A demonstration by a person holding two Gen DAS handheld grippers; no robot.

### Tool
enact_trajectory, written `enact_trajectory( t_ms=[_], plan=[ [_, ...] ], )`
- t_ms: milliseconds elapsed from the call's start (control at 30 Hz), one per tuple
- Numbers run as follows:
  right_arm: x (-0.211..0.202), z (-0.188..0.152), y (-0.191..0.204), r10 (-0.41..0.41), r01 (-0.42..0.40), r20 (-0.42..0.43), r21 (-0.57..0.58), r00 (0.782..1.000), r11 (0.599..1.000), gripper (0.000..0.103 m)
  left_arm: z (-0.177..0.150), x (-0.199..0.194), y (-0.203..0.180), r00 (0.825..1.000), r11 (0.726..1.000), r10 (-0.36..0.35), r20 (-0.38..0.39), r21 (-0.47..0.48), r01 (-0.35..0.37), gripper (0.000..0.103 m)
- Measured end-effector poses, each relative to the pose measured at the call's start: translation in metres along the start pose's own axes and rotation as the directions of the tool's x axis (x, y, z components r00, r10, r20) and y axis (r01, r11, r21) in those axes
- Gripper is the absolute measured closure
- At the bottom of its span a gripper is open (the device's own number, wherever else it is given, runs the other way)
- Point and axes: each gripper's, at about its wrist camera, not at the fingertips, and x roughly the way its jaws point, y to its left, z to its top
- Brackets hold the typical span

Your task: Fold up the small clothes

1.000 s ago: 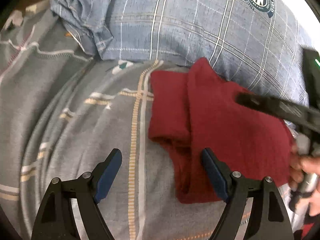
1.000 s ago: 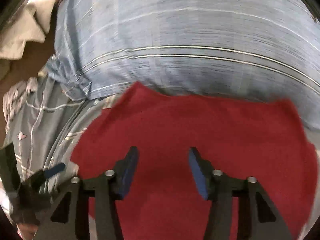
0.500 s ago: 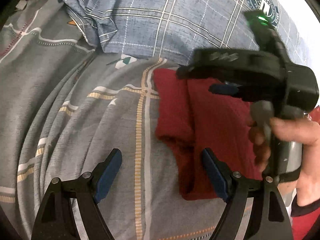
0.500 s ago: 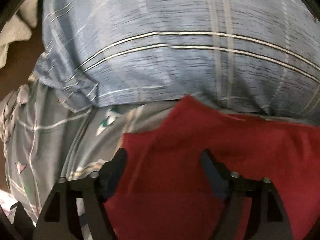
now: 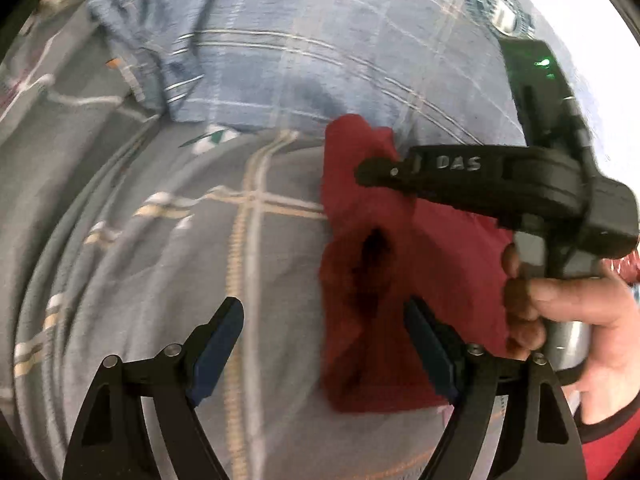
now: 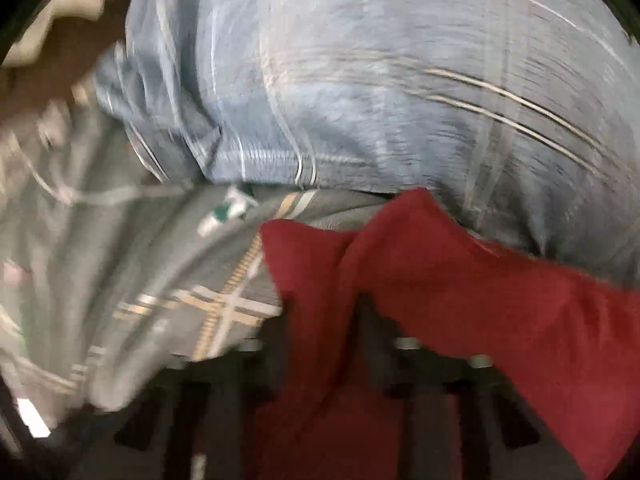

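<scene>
My right gripper [image 6: 324, 320] pinches the red cloth's [image 5: 400, 280] twelve-o'clock fold to lift it over, while my left gripper [image 5: 324, 336] hangs spread, empty.

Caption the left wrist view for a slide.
Right tool pinches the red cloth on a grey bedsheet; left tool waits open.

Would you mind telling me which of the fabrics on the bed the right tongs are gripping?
The red cloth: the right tongs are pinched on its upper edge. The blue checked pillow and grey bedsheet are untouched.
</scene>
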Motion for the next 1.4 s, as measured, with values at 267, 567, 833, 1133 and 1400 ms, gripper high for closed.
enact_trajectory(
  t_ms=[267,567,833,1133,1400],
  plan=[
    [-0.018,-0.002,-0.004,0.010,-0.010,-0.011,-0.001,1.000,1.000,0.084,0.004,0.026,-0.005,0.996,0.997,-0.075,-0.050,0.030,0.076,0.073],
    [0.002,0.011,0.017,0.015,-0.015,-0.115,0.002,0.993,1.000,0.020,0.005,0.024,-0.003,0.996,0.996,-0.087,-0.025,0.023,0.087,0.081],
    [0.026,0.002,0.027,-0.068,0.061,-0.071,-0.102,0.995,0.993,0.040,0.007,0.025,0.000,0.998,0.998,-0.056,-0.022,0.003,0.056,0.071],
    [-0.045,-0.016,-0.032,0.137,-0.140,0.043,0.085,0.990,0.986,0.086,0.010,-0.010,-0.035,0.994,0.994,-0.096,0.050,0.063,0.093,0.088],
    [-0.121,-0.024,-0.080,0.144,-0.162,0.152,0.111,0.978,0.981,0.090,0.016,-0.029,-0.109,0.986,0.963,-0.161,0.050,0.227,0.146,0.089]
  ],
)
